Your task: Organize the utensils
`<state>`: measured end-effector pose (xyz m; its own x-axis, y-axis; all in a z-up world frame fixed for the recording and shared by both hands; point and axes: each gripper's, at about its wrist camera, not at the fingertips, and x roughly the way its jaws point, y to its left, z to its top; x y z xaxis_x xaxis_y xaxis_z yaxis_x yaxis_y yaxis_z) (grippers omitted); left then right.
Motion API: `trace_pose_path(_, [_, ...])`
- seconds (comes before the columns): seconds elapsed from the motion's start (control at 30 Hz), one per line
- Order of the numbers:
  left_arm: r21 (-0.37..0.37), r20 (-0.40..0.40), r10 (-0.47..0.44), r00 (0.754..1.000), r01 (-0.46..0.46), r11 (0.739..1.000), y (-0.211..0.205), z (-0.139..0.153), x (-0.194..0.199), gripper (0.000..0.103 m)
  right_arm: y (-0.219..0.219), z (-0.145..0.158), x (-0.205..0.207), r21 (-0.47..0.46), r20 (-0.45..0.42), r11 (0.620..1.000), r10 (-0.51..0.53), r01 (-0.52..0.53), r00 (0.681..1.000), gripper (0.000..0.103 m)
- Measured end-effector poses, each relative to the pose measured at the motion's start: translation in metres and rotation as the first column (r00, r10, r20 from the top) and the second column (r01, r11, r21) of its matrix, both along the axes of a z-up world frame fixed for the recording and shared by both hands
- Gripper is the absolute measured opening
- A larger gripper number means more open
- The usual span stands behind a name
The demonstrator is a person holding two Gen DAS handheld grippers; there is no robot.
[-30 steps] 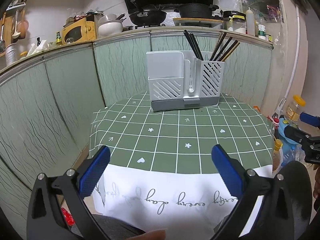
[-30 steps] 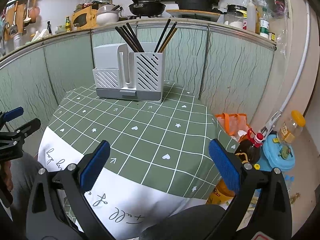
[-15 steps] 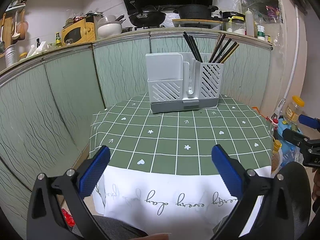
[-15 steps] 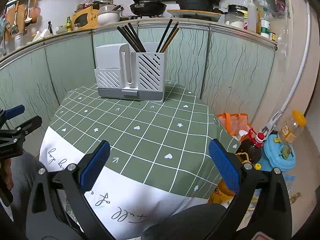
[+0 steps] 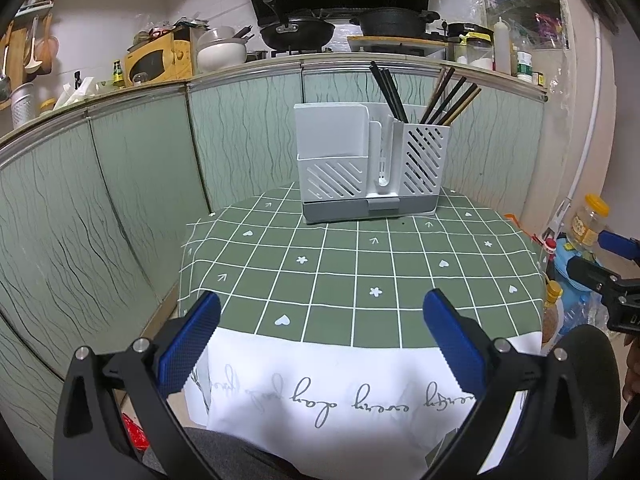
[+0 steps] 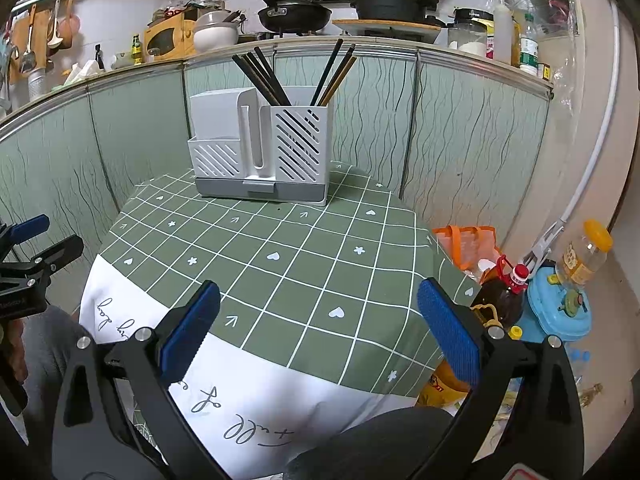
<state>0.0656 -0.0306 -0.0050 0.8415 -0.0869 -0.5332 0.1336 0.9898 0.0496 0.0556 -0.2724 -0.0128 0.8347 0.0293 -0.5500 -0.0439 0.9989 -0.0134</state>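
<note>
Nearest to us, our left gripper (image 5: 322,344) was spread wide and held nothing; its blue pads (image 5: 188,344) hung over the white front edge of the tablecloth (image 5: 340,392), where some grey handwriting was printed. Our right gripper (image 6: 318,332) was also spread wide and empty, over the near right part of the same cloth. In each wrist view the other gripper showed at the side edge, apart from the table. Below the grippers we saw a grey trouser leg (image 6: 44,344).

Behind the white edge, the green checked part of the tablecloth (image 5: 360,264) carried small white hearts, flowers and arrows. No utensil lay on it.

At the far side of the table stood the white utensil holder (image 5: 368,168) on its grey base. The dark chopsticks (image 5: 388,92) stood in its right slotted compartment, leaning in two bunches, one to the left and one to the right. We could not see into the left compartment.

On the floor to the right of the table were a dark bottle with a red cap (image 6: 504,292), a blue container (image 6: 560,308) and a jar with a yellow lid (image 6: 586,252). Behind everything ran the green cabinet panels (image 5: 120,184), and on the counter above them were a black pan (image 5: 296,32) and a yellow microwave (image 5: 156,58).
</note>
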Motion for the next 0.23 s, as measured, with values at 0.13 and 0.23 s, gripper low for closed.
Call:
trace_pose_path(0.13, [0.011, -0.004, 0.004, 1.000, -0.004, 1.000, -0.0002, -0.0007, 0.0002, 0.099, 0.0000, -0.0007, 0.0002, 0.000, -0.002, 1.000, 0.001, -0.001, 1.000, 0.095])
trace_pose_path(0.23, [0.010, -0.010, 0.009, 1.000, -0.009, 1.000, 0.0005, -0.0014, 0.0008, 0.099, 0.0004, -0.0017, -0.0001, 0.001, -0.004, 1.000, 0.001, -0.001, 1.000, 0.095])
